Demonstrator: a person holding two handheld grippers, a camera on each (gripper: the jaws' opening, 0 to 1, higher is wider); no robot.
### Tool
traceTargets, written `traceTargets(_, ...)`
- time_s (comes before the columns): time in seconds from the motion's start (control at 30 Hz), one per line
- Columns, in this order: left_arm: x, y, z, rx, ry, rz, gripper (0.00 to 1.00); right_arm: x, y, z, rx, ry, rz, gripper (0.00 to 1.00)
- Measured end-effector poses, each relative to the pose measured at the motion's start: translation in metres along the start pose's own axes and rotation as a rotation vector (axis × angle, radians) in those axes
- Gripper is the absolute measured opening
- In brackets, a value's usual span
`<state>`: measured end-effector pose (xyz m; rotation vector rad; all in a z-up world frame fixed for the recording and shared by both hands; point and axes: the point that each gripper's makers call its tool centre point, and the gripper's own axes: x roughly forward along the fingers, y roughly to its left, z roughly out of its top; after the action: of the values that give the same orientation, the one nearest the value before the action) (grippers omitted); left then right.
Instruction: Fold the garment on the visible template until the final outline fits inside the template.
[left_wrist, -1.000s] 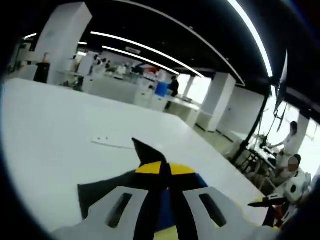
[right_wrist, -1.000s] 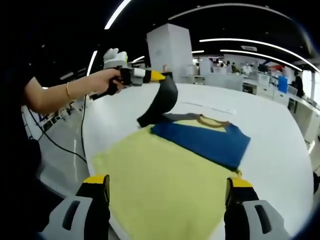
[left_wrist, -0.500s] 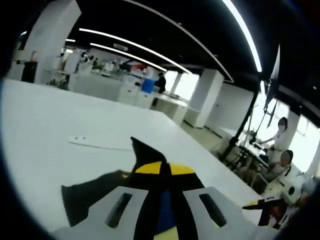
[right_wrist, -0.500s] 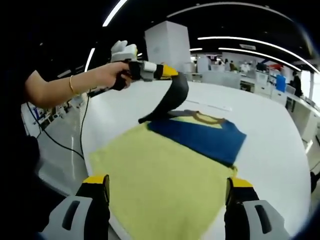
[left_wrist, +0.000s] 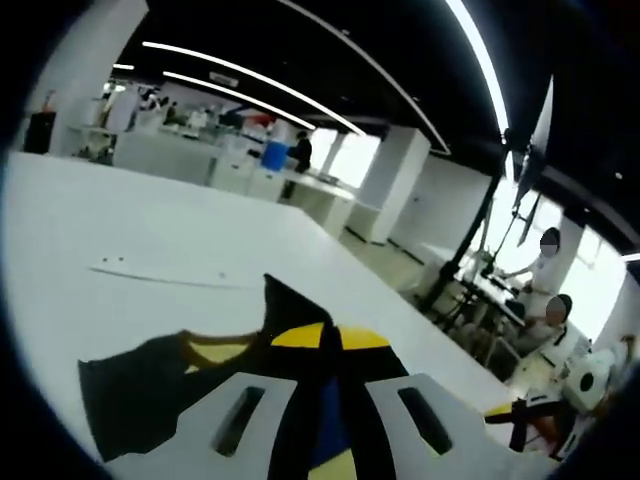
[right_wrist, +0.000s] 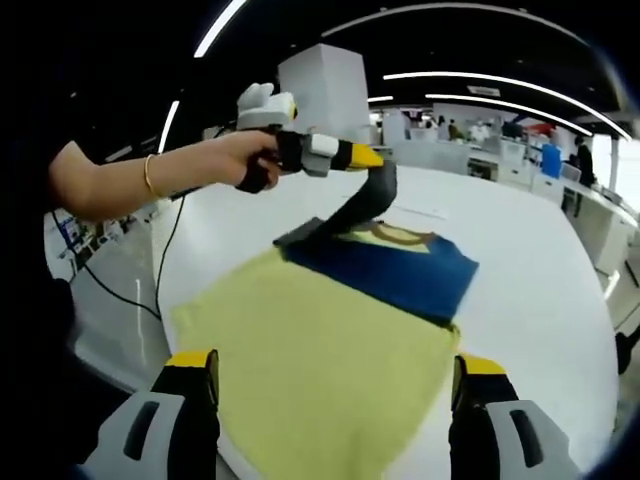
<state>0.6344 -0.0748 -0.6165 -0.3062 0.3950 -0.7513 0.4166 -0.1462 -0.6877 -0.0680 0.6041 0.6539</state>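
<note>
The shirt (right_wrist: 330, 340) lies flat on the white desk (right_wrist: 540, 270), its yellow body toward the near edge and its blue band and collar farther in. The left tool (right_wrist: 372, 158) is clenched on the dark sleeve (right_wrist: 365, 205), lifted clear of the desk, probably so it can swing inward over the blue band without dragging the body. In the left gripper view the sleeve (left_wrist: 140, 385) drapes from the left tool (left_wrist: 330, 340). The right tool (right_wrist: 330, 385) hangs released over the yellow hem, jaws wide, gripping nothing. No readable writing or brand; no template outline can be made out.
</note>
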Motion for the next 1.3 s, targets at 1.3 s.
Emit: traceTargets(1.3,0.078,-0.043,-0.119,0.187,0.276,-0.09,0.0,-0.006,-0.025,-0.018,0.06,0.009,-0.059,0.96)
